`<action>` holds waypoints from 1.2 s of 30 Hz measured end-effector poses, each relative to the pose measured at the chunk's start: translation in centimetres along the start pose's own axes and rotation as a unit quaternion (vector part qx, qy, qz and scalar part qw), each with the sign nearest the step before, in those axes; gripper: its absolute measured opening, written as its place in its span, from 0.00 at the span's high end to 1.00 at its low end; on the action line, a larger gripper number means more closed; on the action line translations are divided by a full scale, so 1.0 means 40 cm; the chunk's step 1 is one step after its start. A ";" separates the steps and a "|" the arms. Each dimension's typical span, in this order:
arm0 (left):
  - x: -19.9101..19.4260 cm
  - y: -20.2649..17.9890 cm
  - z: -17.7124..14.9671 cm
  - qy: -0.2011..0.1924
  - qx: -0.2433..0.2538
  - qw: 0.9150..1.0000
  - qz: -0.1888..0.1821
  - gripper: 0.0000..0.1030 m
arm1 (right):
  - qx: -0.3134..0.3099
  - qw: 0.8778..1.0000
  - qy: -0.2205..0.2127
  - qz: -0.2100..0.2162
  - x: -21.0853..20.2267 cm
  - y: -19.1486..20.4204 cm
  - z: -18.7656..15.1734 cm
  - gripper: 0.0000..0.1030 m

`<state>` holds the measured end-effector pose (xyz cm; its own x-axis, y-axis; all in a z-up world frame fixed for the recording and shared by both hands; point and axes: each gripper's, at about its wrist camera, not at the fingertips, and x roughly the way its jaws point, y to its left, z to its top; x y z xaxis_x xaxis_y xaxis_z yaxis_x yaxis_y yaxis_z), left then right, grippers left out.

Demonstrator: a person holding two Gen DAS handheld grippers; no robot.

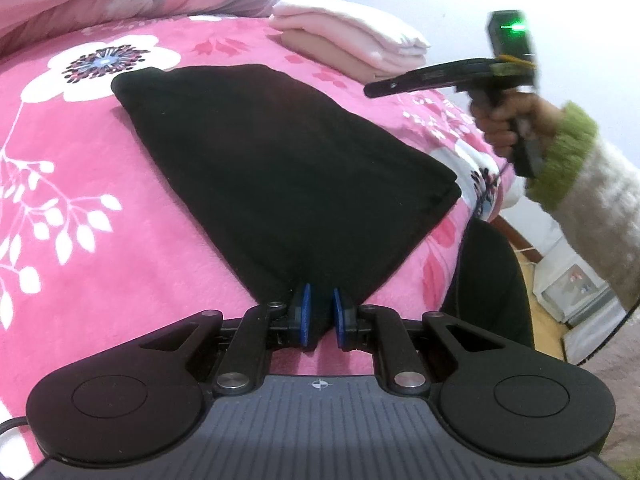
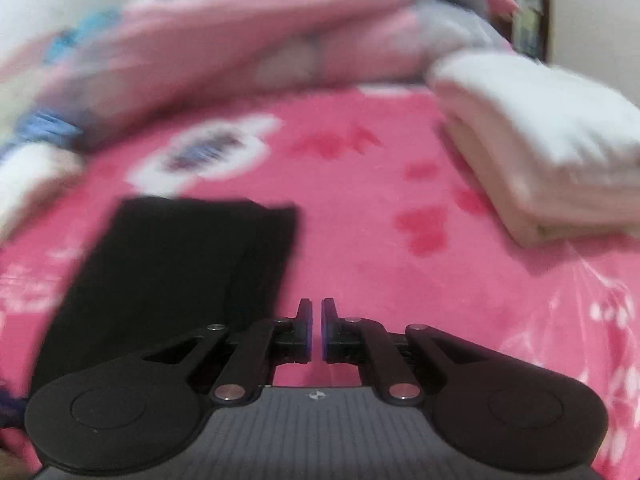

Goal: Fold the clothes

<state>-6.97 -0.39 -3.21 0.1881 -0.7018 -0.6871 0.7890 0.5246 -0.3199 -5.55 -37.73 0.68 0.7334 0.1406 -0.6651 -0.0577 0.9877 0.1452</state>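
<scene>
Pinching the black garment (image 1: 280,168) edge, left tool (image 1: 319,312) angled downward, right tool (image 2: 316,328) closed, empty, raised.

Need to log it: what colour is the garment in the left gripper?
Black, plain. The garment shows best in the left wrist view.

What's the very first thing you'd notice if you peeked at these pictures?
The black garment jumps out, lying flat in the middle of a bright pink flowered blanket, with the left gripper pinching its near edge. Behind it, toward the far right of the bed, sits a neat stack of pale folded clothes. The right gripper hangs shut and empty over the blanket, beside the black garment.
</scene>
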 end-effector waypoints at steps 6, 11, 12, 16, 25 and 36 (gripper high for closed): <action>0.000 0.012 -0.003 -0.002 -0.023 1.000 -0.005 0.88 | -0.098 0.994 0.035 0.041 0.019 0.096 -0.067 0.94; -0.005 0.024 -0.008 -0.006 -0.040 0.999 -0.013 0.88 | -0.089 0.989 0.071 -0.097 -0.036 0.036 -0.117 0.91; -0.005 0.023 -0.008 -0.006 -0.040 0.999 -0.013 0.88 | -0.085 0.990 0.062 -0.089 -0.054 0.043 -0.117 0.91; -0.006 0.017 -0.005 -0.001 -0.039 0.999 -0.007 0.88 | -0.107 0.993 0.015 -0.050 -0.092 0.125 -0.108 0.91; -0.011 0.022 -0.011 -0.002 -0.045 0.999 -0.010 0.87 | -0.049 0.999 0.020 -0.004 -0.147 0.108 -0.249 0.88; -0.026 -0.008 -0.029 -0.005 -0.023 1.000 0.012 0.82 | -0.061 0.998 -0.007 0.019 -0.127 0.239 -0.238 0.83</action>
<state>-8.08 0.75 -3.16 0.2122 -0.6941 -0.6878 0.7568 0.5620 -0.3337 -16.28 -28.34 -1.51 0.7388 0.1778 -0.6501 -0.1673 0.9828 0.0786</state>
